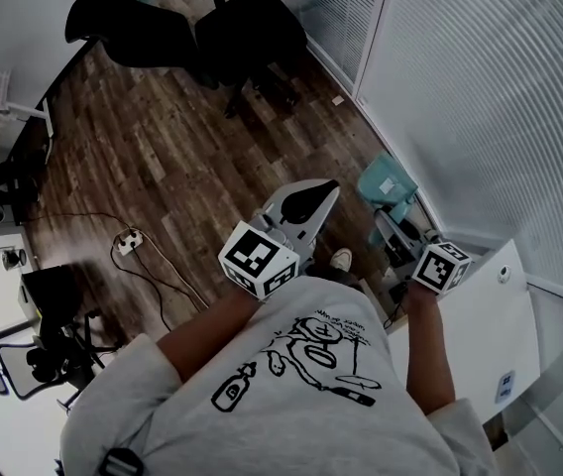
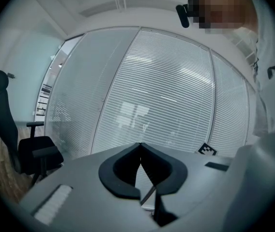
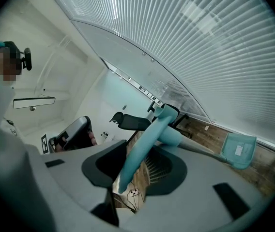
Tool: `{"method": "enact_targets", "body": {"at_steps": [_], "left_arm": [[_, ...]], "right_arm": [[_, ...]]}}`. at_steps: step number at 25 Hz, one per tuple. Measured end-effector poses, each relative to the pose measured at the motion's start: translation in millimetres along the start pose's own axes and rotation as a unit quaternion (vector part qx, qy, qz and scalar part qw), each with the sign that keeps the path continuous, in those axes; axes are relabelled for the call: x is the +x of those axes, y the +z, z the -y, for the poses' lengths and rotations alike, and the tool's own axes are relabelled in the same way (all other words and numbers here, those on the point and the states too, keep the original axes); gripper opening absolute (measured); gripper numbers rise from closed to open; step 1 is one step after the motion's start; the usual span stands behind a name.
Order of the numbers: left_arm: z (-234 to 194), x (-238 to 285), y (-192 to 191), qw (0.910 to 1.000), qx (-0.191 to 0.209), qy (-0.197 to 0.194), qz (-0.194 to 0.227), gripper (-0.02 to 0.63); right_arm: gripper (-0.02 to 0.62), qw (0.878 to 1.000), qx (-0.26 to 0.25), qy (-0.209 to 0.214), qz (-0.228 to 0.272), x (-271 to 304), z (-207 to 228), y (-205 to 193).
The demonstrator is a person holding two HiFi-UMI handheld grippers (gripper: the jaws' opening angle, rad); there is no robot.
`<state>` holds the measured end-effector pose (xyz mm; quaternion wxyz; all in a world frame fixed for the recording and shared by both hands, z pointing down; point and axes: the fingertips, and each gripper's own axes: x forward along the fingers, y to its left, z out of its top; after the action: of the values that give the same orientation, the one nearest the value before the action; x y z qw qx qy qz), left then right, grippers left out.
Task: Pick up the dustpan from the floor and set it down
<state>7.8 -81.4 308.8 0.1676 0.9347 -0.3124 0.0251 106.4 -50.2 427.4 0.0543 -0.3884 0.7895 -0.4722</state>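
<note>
Teal dustpan [image 3: 145, 144] clamped between right gripper [image 3: 138, 167] jaws.

The dustpan [image 1: 386, 186] is right of the left gripper [image 1: 319, 196], seemingly just beside the blinds [image 1: 480, 97], with office chairs [image 1: 247, 33] behind

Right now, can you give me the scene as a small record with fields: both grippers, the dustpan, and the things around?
dustpan: teal, long handle, pan low beside the blinds; whether it touches the floor cannot be told
right gripper: shut on the dustpan's handle
left gripper: jaws together, nothing held, facing the blinds
floor: dark wood planks
chairs: two, black, at the far side
power strip: white, on the floor, cable attached
</note>
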Motion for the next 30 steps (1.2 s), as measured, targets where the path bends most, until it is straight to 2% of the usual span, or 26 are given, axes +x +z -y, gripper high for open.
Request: {"method": "enact_targets", "body": {"at_steps": [11, 30], "left_arm": [[-8.3, -1.9, -9.2, 0.9999, -0.007, 0.004, -0.007, 0.002], [-6.8, -8.4, -28.9, 0.9996, -0.019, 0.003, -0.023, 0.002]], "right_arm": [[0.106, 1.0, 0.01, -0.016, -0.011, 14.5, 25.8, -13.1], [0.106, 0.999, 0.038, -0.026, 0.001, 25.3, 69.2, -37.8]]}}
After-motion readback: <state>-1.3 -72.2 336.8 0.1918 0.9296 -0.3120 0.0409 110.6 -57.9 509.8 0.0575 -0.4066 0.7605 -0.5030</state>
